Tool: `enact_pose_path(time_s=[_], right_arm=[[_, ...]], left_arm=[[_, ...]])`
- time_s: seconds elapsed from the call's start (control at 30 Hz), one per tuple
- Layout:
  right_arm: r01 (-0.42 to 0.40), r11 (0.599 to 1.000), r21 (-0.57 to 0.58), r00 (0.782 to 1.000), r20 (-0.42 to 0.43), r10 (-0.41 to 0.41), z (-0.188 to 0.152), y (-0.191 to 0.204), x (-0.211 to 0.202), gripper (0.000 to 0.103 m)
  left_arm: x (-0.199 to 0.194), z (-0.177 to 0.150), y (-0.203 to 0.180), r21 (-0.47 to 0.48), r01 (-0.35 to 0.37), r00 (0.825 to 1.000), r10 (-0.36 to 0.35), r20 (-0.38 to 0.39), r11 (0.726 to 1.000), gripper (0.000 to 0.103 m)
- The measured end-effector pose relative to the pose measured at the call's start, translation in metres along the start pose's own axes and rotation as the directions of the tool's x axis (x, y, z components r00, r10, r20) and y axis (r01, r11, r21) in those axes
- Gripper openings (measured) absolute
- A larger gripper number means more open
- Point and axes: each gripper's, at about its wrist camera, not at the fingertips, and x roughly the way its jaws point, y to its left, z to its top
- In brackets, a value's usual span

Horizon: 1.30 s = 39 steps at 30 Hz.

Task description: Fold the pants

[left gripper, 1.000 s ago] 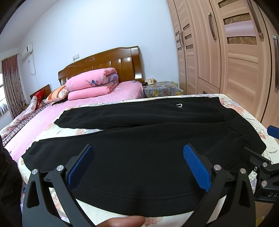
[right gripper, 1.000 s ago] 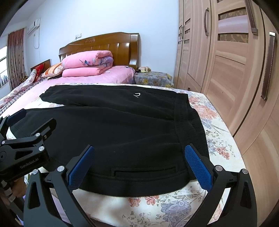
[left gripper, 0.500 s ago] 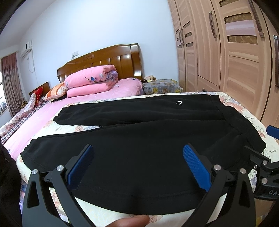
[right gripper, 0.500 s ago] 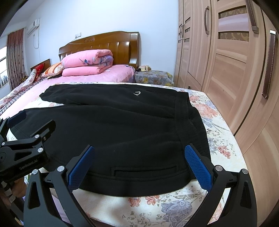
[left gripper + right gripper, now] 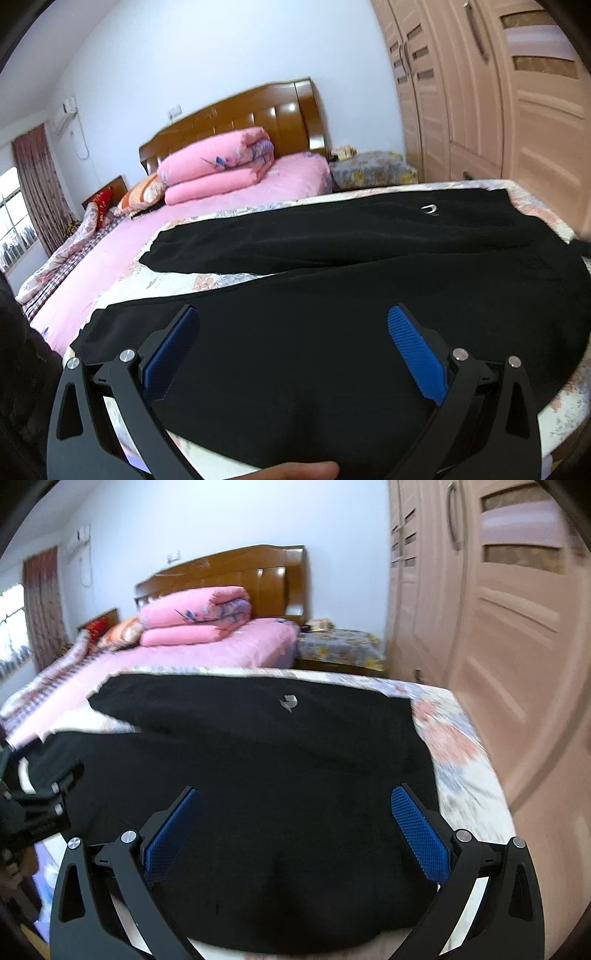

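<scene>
Black pants (image 5: 332,295) lie spread flat on a floral bed sheet, legs running left and waistband at the right; a small white logo (image 5: 429,210) marks the far leg. My left gripper (image 5: 293,343) hovers open over the near leg, its blue pads wide apart with nothing between them. My right gripper (image 5: 295,823) is open too, low over the seat of the pants (image 5: 277,775) near the waistband. The left gripper's black frame (image 5: 33,812) shows at the left edge of the right wrist view.
A folded pink quilt (image 5: 218,166) and pillows lie by the wooden headboard (image 5: 240,114). A wardrobe (image 5: 498,627) stands close along the right side of the bed. A nightstand with a floral cover (image 5: 336,646) sits in the far corner. A fingertip (image 5: 295,470) shows at the bottom.
Both grippers have moved forward and lower over the pants, the near hem now passing under the fingers. The right wrist view is motion-blurred. Both stay open.
</scene>
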Motion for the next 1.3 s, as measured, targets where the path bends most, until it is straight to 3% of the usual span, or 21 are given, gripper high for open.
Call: enact_pose_path(time_s=[0.1, 0.17, 0.23, 0.37, 0.43, 0.47, 0.5, 0.6, 0.63, 0.67, 0.8, 0.87, 0.93, 1.07, 1.13, 1.2, 1.23, 1.3], right_arm=[[0.015, 0.999, -0.033, 0.999, -0.038, -0.016, 0.044, -0.021, 0.041, 0.099], [0.005, 0.997, -0.082, 0.997, -0.079, -0.011, 0.073, -0.031, 0.077, 0.099], [-0.028, 0.991, -0.128, 0.991, -0.130, 0.011, 0.096, -0.038, 0.113, 0.099], [-0.091, 0.984, -0.156, 0.964, -0.260, 0.048, 0.131, -0.058, 0.192, 0.099], [-0.133, 0.980, -0.148, 0.944, -0.322, 0.080, 0.143, -0.067, 0.229, 0.099], [-0.159, 0.978, -0.133, 0.929, -0.356, 0.102, 0.148, -0.072, 0.244, 0.099], [-0.183, 0.976, -0.121, 0.914, -0.386, 0.124, 0.150, -0.075, 0.257, 0.099], [-0.232, 0.966, -0.111, 0.877, -0.453, 0.159, 0.159, -0.089, 0.293, 0.099], [-0.246, 0.964, -0.100, 0.858, -0.485, 0.168, 0.162, -0.095, 0.307, 0.099], [-0.256, 0.962, -0.097, 0.850, -0.497, 0.176, 0.163, -0.096, 0.312, 0.099], [-0.338, 0.937, -0.091, 0.812, -0.531, 0.241, 0.174, -0.100, 0.334, 0.093], [-0.350, 0.930, -0.109, 0.808, -0.538, 0.241, 0.176, -0.099, 0.339, 0.092], [-0.359, 0.927, -0.112, 0.796, -0.556, 0.241, 0.175, -0.100, 0.347, 0.084], [-0.389, 0.915, -0.106, 0.765, -0.590, 0.257, 0.169, -0.097, 0.360, 0.070], [-0.411, 0.899, -0.151, 0.775, -0.577, 0.257, 0.164, -0.090, 0.358, 0.064], [-0.431, 0.887, -0.166, 0.780, -0.563, 0.274, 0.162, -0.086, 0.353, 0.043], [-0.445, 0.880, -0.165, 0.778, -0.558, 0.289, 0.160, -0.085, 0.349, 0.038], [-0.442, 0.872, -0.211, 0.802, -0.528, 0.278, 0.156, -0.082, 0.337, 0.017]], left_arm=[[0.026, 0.019, 0.011, 0.036, 0.026, 0.999, -0.024, -0.041, 0.999, 0.102], [0.043, 0.034, 0.012, 0.075, 0.120, 0.990, -0.115, -0.078, 0.990, 0.102], [0.057, 0.043, 0.013, 0.070, 0.162, 0.982, -0.154, -0.108, 0.984, 0.102], [0.087, 0.061, 0.007, 0.050, 0.363, 0.924, -0.353, -0.149, 0.930, 0.102], [0.100, 0.063, 0.003, 0.006, 0.413, 0.897, -0.406, -0.178, 0.911, 0.102], [0.110, 0.066, 0.001, -0.014, 0.455, 0.865, -0.446, -0.227, 0.890, 0.102], [0.115, 0.067, -0.001, -0.022, 0.479, 0.847, -0.469, -0.250, 0.877, 0.102], [0.138, 0.077, 0.003, -0.099, 0.509, 0.805, -0.514, -0.296, 0.855, 0.102], [0.148, 0.082, 0.008, -0.152, 0.542, 0.769, -0.560, -0.308, 0.827, 0.102], [0.157, 0.086, 0.014, -0.201, 0.550, 0.747, -0.585, -0.316, 0.811, 0.102], [0.186, 0.099, 0.029, -0.269, 0.492, 0.742, -0.560, -0.368, 0.828, 0.102], [0.190, 0.100, 0.035, -0.308, 0.492, 0.722, -0.580, -0.377, 0.814, 0.102], [0.202, 0.105, 0.040, -0.383, 0.501, 0.684, -0.626, -0.375, 0.776, 0.102], [0.219, 0.111, 0.052, -0.503, 0.502, 0.628, -0.696, -0.348, 0.704, 0.101], [0.227, 0.115, 0.055, -0.548, 0.495, 0.608, -0.720, -0.336, 0.674, 0.101], [0.237, 0.119, 0.055, -0.594, 0.487, 0.587, -0.743, -0.320, 0.641, 0.101], [0.241, 0.122, 0.055, -0.613, 0.484, 0.579, -0.754, -0.311, 0.625, 0.101], [0.251, 0.127, 0.054, -0.650, 0.476, 0.566, -0.772, -0.289, 0.593, 0.101]])
